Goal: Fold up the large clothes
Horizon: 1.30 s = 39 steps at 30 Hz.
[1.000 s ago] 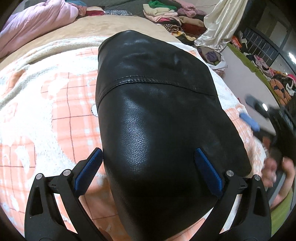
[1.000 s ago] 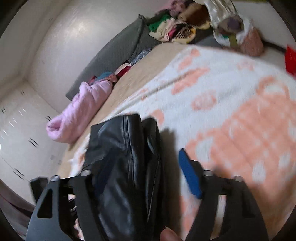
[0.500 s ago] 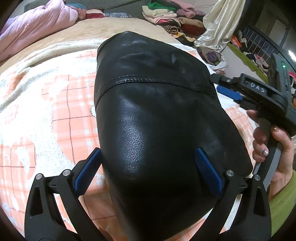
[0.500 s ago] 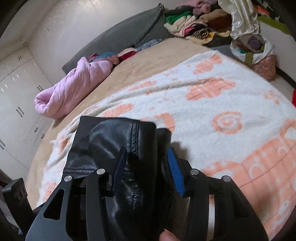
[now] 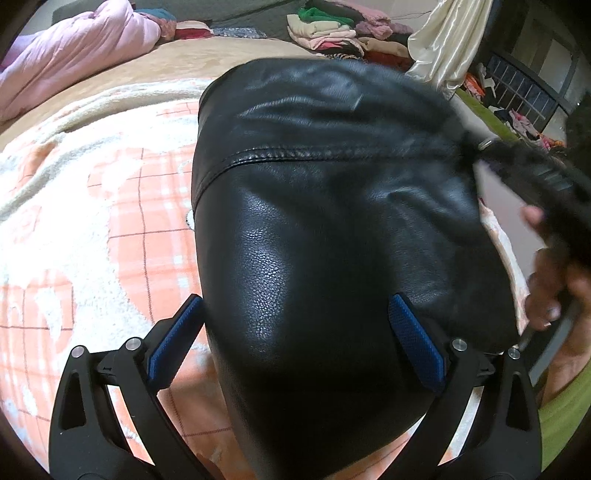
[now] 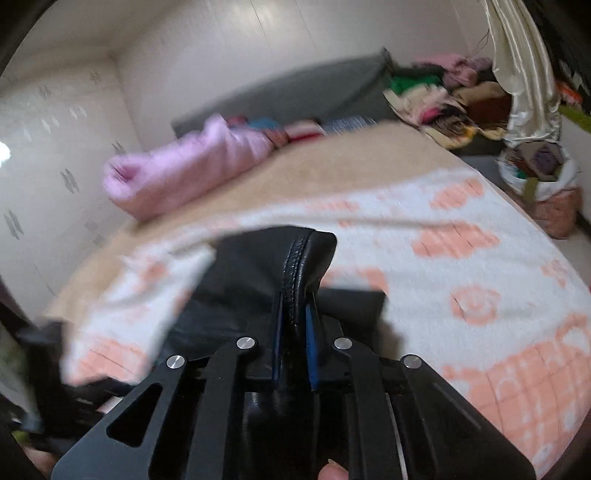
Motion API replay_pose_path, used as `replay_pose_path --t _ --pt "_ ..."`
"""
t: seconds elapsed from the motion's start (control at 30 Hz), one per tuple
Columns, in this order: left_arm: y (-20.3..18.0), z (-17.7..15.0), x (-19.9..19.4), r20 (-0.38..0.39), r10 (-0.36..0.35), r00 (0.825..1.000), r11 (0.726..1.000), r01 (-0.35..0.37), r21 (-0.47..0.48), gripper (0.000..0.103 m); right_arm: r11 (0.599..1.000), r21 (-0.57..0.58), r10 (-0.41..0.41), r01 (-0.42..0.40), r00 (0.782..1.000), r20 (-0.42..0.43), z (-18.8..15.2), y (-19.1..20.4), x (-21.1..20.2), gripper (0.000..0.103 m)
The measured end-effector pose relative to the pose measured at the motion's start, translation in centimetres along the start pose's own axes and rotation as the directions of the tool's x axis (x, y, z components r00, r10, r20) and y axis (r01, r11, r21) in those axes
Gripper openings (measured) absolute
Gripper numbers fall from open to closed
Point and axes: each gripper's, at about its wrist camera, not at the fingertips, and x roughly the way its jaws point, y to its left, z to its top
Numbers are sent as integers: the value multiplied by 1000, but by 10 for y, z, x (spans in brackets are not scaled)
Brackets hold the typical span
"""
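Observation:
A black leather garment (image 5: 332,229) lies folded on the orange-and-white blanket (image 5: 92,221) on the bed. My left gripper (image 5: 295,325) is open, its blue pads wide apart over the garment's near end. My right gripper (image 6: 294,317) is shut on a seamed edge of the black leather garment (image 6: 295,266) and lifts it off the blanket (image 6: 461,258). In the left wrist view the right gripper (image 5: 535,184) shows blurred at the garment's right edge.
A rolled pink quilt (image 6: 177,173) lies at the bed's far left. A pile of folded clothes (image 5: 332,33) and a cream satin cloth (image 5: 447,51) sit beyond the bed. A bag of clothes (image 6: 543,177) stands on the floor at right.
My right gripper has closed on the garment's right edge and lifted it. My left gripper has stayed open in place.

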Motion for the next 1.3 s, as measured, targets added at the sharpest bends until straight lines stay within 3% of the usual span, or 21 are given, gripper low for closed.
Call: replay_pose_path --t 0.1,0.3,0.6,1.03,1.3 --pt "-5 2 -1 0 -7 1000 1000 7 19 94 999 18 28 -28 999 30 2 -10 -8 10" --pt "-13 2 2 -3 14 1000 998 -14 58 94 995 93 -41 45 998 -45 -11 -42 15 10" --pt "-16 3 3 1 20 1000 996 -20 88 94 967 241 -52 85 989 -139 -33 -74 34 21" --pt "-16 2 4 10 20 1000 996 -21 84 94 967 224 -87 126 980 -177 -40 -74 39 25" --pt "-11 1 3 9 11 1000 998 -12 67 94 965 237 -78 116 984 -161 -39 -75 29 43"
